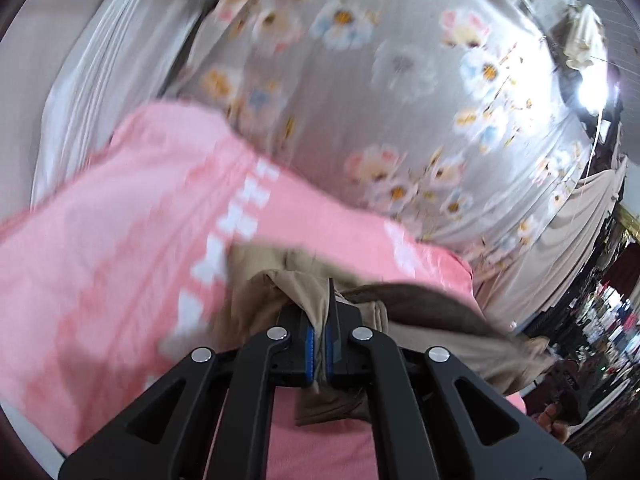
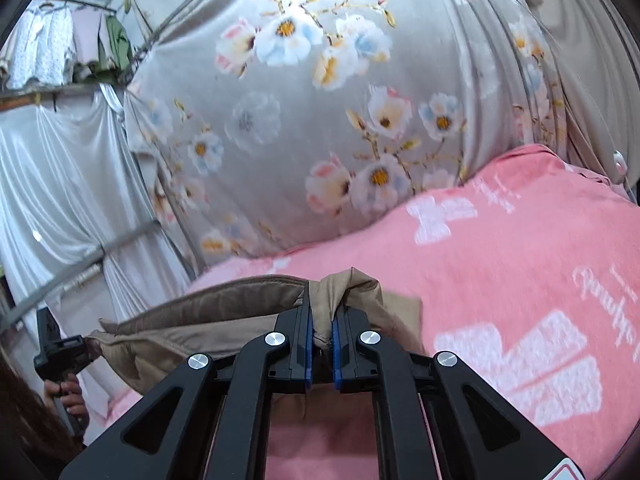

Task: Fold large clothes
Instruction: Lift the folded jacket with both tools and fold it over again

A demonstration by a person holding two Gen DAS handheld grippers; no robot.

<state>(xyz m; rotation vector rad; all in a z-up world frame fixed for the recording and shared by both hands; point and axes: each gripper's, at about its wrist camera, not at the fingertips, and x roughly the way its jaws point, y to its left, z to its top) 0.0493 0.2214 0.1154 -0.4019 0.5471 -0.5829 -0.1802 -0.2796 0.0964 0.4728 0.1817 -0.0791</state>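
Observation:
A tan garment [image 1: 440,320] hangs lifted above a pink blanket [image 1: 120,240] with white bow prints. My left gripper [image 1: 319,320] is shut on a bunched edge of the tan cloth, which is pinched between its blue pads [image 1: 309,356]. In the right wrist view my right gripper [image 2: 321,320] is shut on another bunch of the same tan garment [image 2: 192,320], whose thick hem stretches away to the left toward my left gripper [image 2: 60,356], held by a hand. The pink blanket [image 2: 520,280] lies below and to the right.
A grey floral curtain [image 2: 320,120] hangs close behind the bed, also in the left wrist view as the floral curtain [image 1: 380,100]. White drapes [image 2: 52,180] and hanging clothes [image 2: 60,44] stand at the left. A cluttered shelf area [image 1: 600,320] shows at the far right.

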